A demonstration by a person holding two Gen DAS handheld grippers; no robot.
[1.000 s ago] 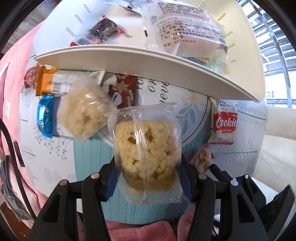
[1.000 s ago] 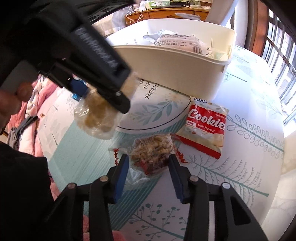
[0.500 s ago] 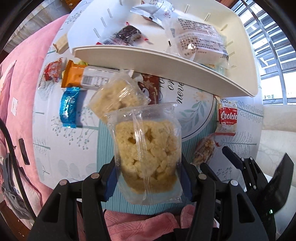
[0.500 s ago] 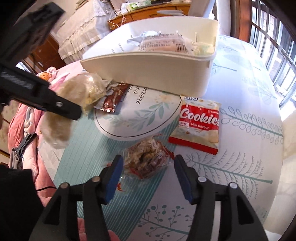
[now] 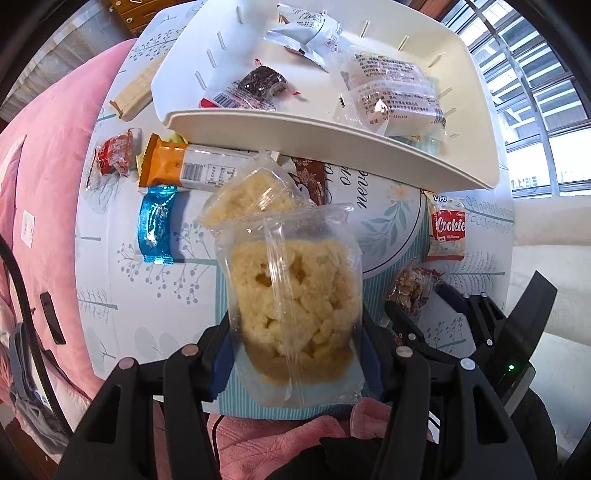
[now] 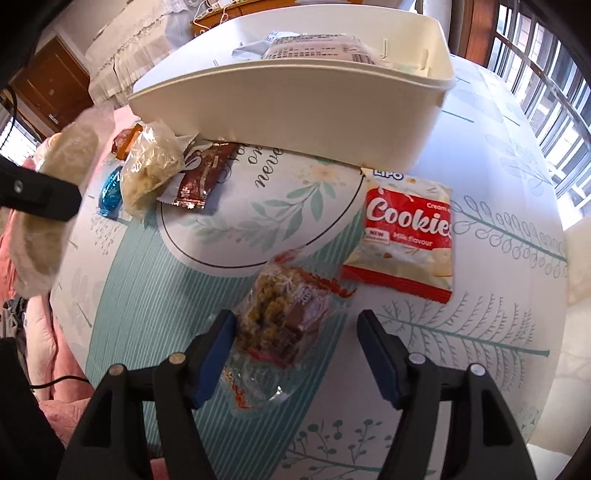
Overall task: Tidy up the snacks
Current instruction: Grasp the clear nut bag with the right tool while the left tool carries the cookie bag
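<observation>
on the far left of the worktop (image 5: 110,280), in the left wrist view, a small red-wrapped sweet (image 5: 112,157) lies near the edge, with an orange-ended snack bar (image 5: 184,170) just beside it and a blue foil packet (image 5: 157,225) below that. a pale wafer-like bar (image 5: 135,92) sits at the worktop's far edge, next to the white tray (image 5: 314,133). the tray holds a dark chocolate-coloured snack (image 5: 260,86), a grey packet (image 5: 306,33) and a clear bag with printed text (image 5: 391,92).

in the middle, the left hand-held gripper (image 5: 295,354) is clenched on a clear bag of yellow puffed-rice cake (image 5: 295,291), held upright above the worktop with its top edge toward the tray. a second bag of the same yellow cake (image 5: 251,195) lies on the worktop behind it, partly over a brown chocolate wrapper (image 5: 312,181).

to the right, the red-and-white cookies pack (image 6: 406,232) lies flat just in front of the tray's corner. near it, a clear bag of brown nutty snack (image 6: 280,317) rests on the striped teal part of the cloth. the right hand-held gripper (image 6: 297,343) is released, its fingers spread wide to either side of that bag: the left finger (image 6: 218,350) is at the bag's edge, the right finger (image 6: 376,354) stands apart from it.
</observation>
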